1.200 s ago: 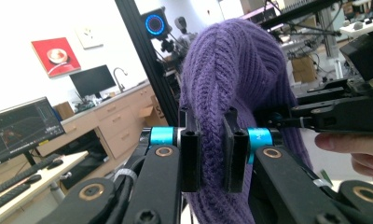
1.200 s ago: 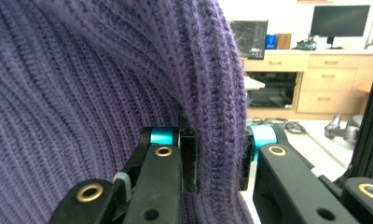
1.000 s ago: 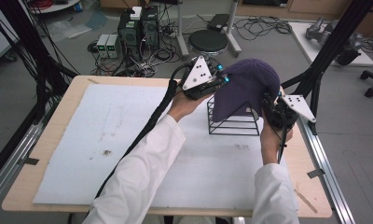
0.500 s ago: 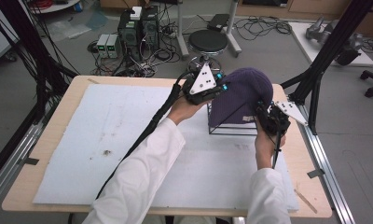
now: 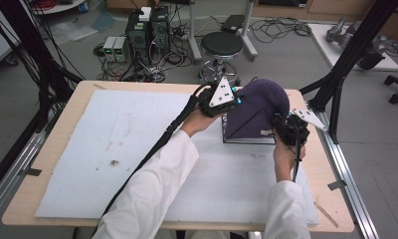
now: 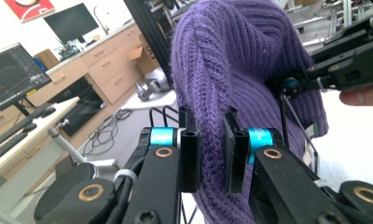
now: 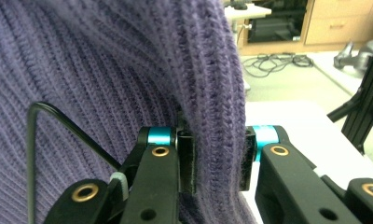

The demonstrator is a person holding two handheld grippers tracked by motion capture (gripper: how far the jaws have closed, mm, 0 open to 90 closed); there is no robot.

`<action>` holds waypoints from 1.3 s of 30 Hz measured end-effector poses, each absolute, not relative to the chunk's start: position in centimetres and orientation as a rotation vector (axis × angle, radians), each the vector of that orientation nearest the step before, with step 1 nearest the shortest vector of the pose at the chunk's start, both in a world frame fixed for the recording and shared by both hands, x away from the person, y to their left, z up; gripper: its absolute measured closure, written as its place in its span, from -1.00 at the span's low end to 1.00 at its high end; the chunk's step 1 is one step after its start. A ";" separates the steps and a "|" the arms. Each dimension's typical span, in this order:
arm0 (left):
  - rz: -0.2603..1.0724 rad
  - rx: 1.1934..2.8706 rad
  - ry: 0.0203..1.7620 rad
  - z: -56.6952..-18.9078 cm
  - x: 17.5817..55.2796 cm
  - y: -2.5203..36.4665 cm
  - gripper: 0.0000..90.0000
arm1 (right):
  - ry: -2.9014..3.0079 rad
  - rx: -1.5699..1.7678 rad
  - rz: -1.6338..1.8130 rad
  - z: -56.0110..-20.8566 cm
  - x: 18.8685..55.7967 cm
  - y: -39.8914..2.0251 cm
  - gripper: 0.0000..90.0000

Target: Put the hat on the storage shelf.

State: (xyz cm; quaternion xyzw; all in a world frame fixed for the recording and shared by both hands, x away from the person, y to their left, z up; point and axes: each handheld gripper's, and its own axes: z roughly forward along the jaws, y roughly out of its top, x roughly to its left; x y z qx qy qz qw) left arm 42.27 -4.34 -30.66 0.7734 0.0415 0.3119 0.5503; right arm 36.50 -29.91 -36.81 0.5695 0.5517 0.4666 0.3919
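A purple knitted beanie (image 5: pixel 259 107) is stretched over a black wire frame (image 5: pixel 247 141) at the right of the table. My left gripper (image 5: pixel 230 102) is at the beanie's left edge, and in the left gripper view it (image 6: pixel 212 154) is shut on a fold of the beanie (image 6: pixel 231 65). My right gripper (image 5: pixel 281 125) sits at the beanie's right lower edge. Its own view shows this gripper (image 7: pixel 216 161) shut on a thick fold of the beanie (image 7: pixel 105 60), with a bend of the wire frame (image 7: pixel 40 109) beside it.
A white foam mat (image 5: pixel 127 149) covers most of the wooden table (image 5: pixel 52 149). A round stool (image 5: pixel 222 45) and electronics boxes (image 5: pixel 147 27) stand on the floor beyond the far edge. Black rig posts (image 5: pixel 346 64) rise at the right.
Both grippers have come down with the beanie, drawing it lower over the wire frame. The right gripper moved in closer to the frame's right side.
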 end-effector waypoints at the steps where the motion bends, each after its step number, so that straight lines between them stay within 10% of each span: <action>1: 0.737 1.836 0.099 -30.7 42.3 -4.4 0.79 | 1.409 1.453 1.182 -36.9 36.6 -29.9 0.71; 17: 0.694 1.859 0.114 -31.4 42.3 -4.4 0.76 | 1.473 1.532 1.155 -37.3 36.7 -30.1 0.52; 32: 0.643 1.840 0.221 -31.8 42.4 -3.9 0.18 | 1.393 1.466 1.144 -36.3 35.7 -29.4 -0.37; 39: 0.645 1.814 0.242 -31.4 41.9 -2.8 0.03 | 1.361 1.422 1.146 -35.6 35.0 -28.9 -0.50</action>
